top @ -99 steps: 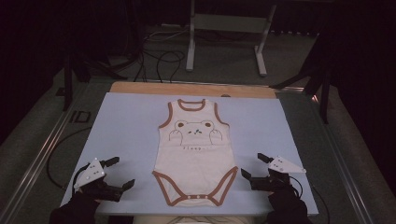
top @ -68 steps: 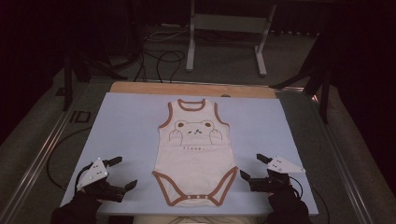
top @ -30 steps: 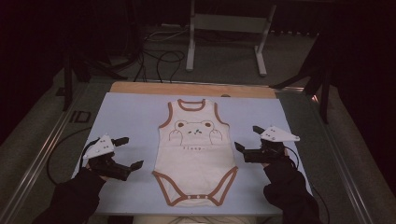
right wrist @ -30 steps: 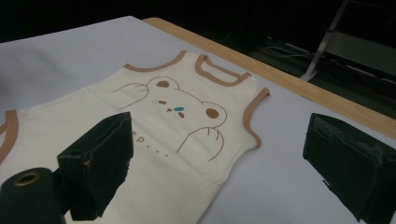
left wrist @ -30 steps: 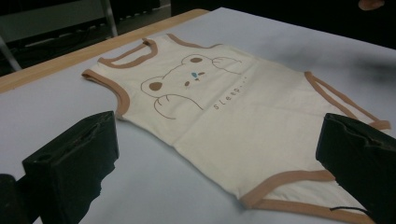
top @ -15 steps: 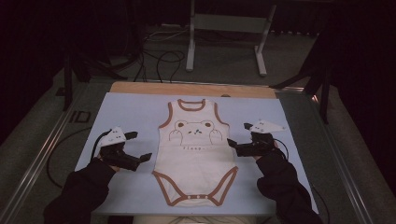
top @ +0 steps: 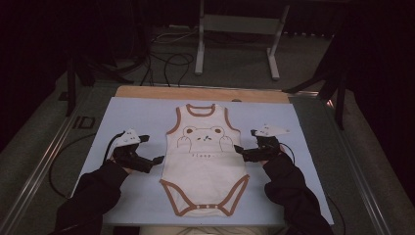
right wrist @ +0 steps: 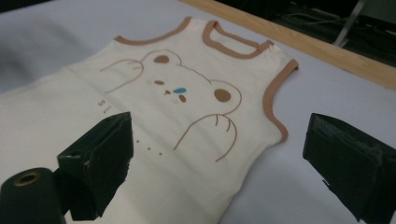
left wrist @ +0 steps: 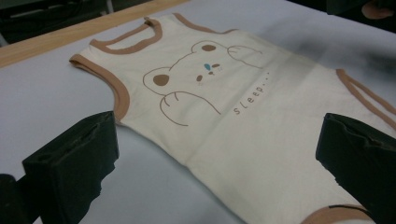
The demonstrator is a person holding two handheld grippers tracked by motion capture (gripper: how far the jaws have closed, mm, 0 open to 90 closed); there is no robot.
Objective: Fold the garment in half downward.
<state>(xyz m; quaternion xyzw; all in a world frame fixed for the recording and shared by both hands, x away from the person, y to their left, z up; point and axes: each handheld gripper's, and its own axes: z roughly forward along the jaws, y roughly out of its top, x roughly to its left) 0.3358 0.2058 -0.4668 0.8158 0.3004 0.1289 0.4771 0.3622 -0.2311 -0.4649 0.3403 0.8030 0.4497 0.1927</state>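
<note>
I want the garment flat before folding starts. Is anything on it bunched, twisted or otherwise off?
Nothing stands out. The baby bodysuit lies face up, spread flat and straight on the light blue mat, straps away from the person. The left gripper and right gripper flank its sides, jaws open.

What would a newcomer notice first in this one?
A cream bodysuit with a bear print lies flat mid-table on the pale blue mat. An open hand-held gripper flanks it on each side, left and right, both aimed at its edges.
</note>
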